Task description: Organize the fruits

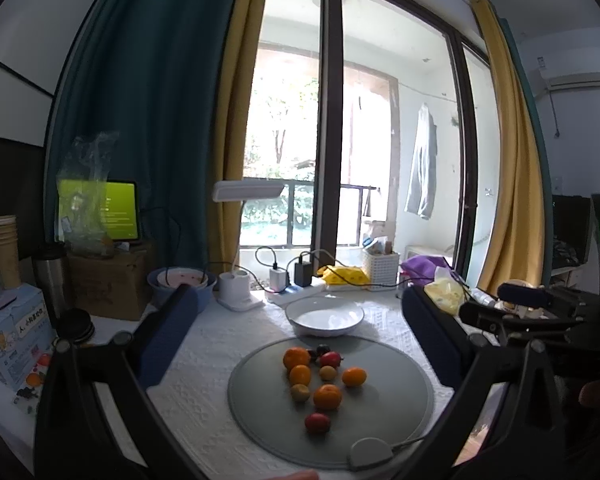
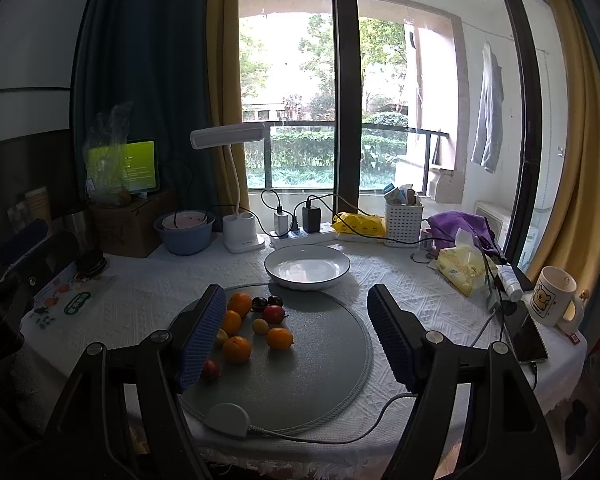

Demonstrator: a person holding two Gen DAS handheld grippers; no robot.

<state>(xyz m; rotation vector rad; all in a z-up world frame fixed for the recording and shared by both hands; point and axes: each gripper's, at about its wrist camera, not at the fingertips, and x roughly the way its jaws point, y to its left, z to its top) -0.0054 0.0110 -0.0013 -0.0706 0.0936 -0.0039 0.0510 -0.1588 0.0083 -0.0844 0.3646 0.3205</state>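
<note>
Several small fruits lie on a round grey mat [image 1: 380, 420] [image 2: 320, 360]: oranges [image 1: 327, 397] [image 2: 237, 349], red fruits [image 1: 317, 423] [image 2: 274, 314], yellowish ones [image 1: 327, 373] [image 2: 260, 326] and dark plums [image 2: 260, 303]. Behind the mat stands an empty white bowl [image 1: 325, 314] [image 2: 307, 266]. My left gripper [image 1: 300, 320] is open, hovering above the mat with nothing between its fingers. My right gripper [image 2: 296, 332] is also open over the mat; its left finger [image 2: 202, 336] hides part of the fruit cluster. The right gripper's body [image 1: 512, 312] shows at the right edge of the left wrist view.
Along the table's back stand a blue basin [image 2: 184, 232], a desk lamp [image 2: 236, 184], a power strip with chargers [image 2: 300, 232], a white basket [image 2: 403, 224], a tissue pack [image 2: 464, 268] and a mug [image 2: 552, 296]. A white puck with cable [image 2: 226, 420] lies on the mat's near edge.
</note>
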